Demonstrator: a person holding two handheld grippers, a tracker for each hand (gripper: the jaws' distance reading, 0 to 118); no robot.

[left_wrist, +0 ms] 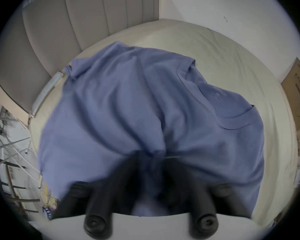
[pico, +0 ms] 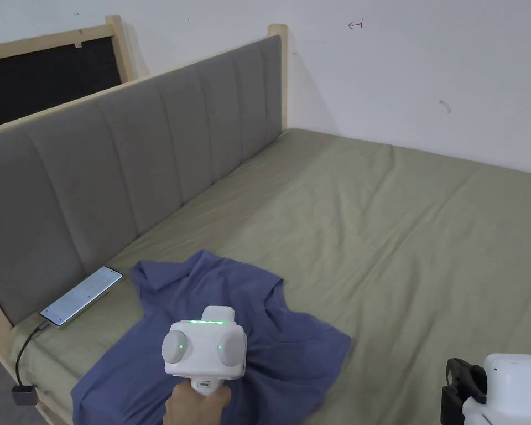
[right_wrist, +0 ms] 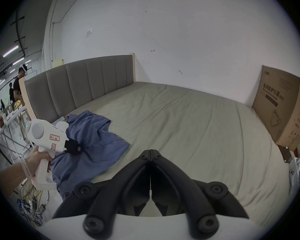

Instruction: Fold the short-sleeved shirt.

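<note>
A blue short-sleeved shirt (pico: 259, 332) lies crumpled on the olive bed sheet near the bed's front left corner; it also shows in the left gripper view (left_wrist: 128, 96) and in the right gripper view (right_wrist: 93, 139). My left gripper (left_wrist: 154, 154) is shut on a bunched fold of the shirt, with the cloth pulled into pleats toward its jaws; its white body (pico: 204, 347) hides the jaws in the head view. My right gripper (right_wrist: 150, 151) hovers over bare sheet to the right of the shirt, jaws shut on nothing; its body (pico: 502, 387) sits at the lower right corner.
A phone (pico: 82, 296) on a cable lies by the grey headboard (pico: 120, 177), just left of the shirt. A large cardboard box (right_wrist: 282, 105) stands at the bed's far right. Bare sheet (pico: 397, 221) stretches behind and right of the shirt. People stand beyond the headboard.
</note>
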